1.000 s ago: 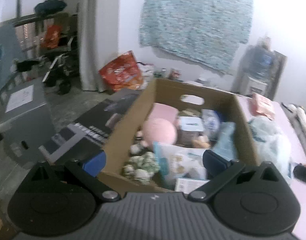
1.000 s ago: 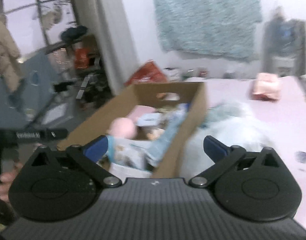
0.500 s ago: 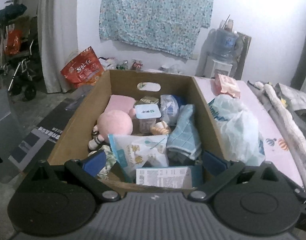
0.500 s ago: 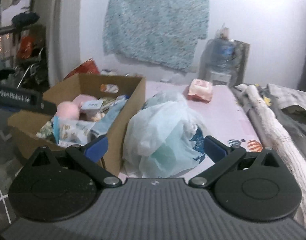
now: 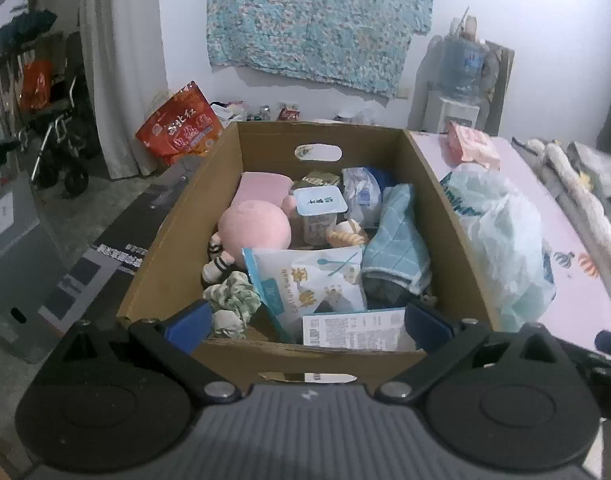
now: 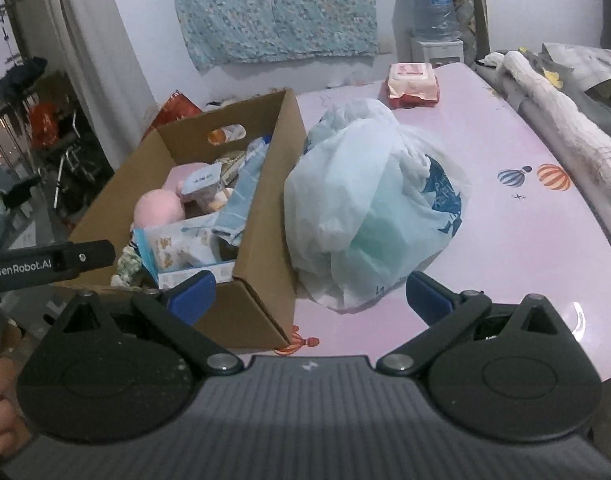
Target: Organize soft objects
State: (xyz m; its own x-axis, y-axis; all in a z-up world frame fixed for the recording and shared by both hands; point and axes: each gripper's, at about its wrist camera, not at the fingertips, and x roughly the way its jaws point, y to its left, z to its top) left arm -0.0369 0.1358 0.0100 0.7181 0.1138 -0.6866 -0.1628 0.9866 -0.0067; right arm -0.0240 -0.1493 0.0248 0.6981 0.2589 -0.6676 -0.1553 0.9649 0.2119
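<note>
A brown cardboard box (image 5: pixel 177 232) (image 6: pixel 265 208) stands at the left edge of a pink table (image 6: pixel 525 240). Inside lie a pink plush toy (image 5: pixel 254 225) (image 6: pixel 158 209), a light blue quilted cloth (image 5: pixel 397 240), a cotton swab bag (image 5: pixel 305 280), a yoghurt cup (image 5: pixel 320 208) and a floral scrunchie (image 5: pixel 235 294). A pale green plastic bag (image 6: pixel 369 208) (image 5: pixel 505 240) slumps against the box's right side. My left gripper (image 5: pixel 305 322) is open, just short of the box's near wall. My right gripper (image 6: pixel 310 296) is open in front of the bag and the box's corner.
A pink wipes pack (image 6: pixel 413 86) lies at the table's far end. Rolled bedding (image 6: pixel 565 128) runs along the right edge. A water dispenser (image 6: pixel 435 12), a red bag (image 5: pixel 177 124) on the floor and a folded wheelchair (image 5: pixel 57 144) stand beyond.
Both views swung right and steadied. The left gripper now faces squarely into the box. The right gripper shifted from the box toward the plastic bag. Both stayed open.
</note>
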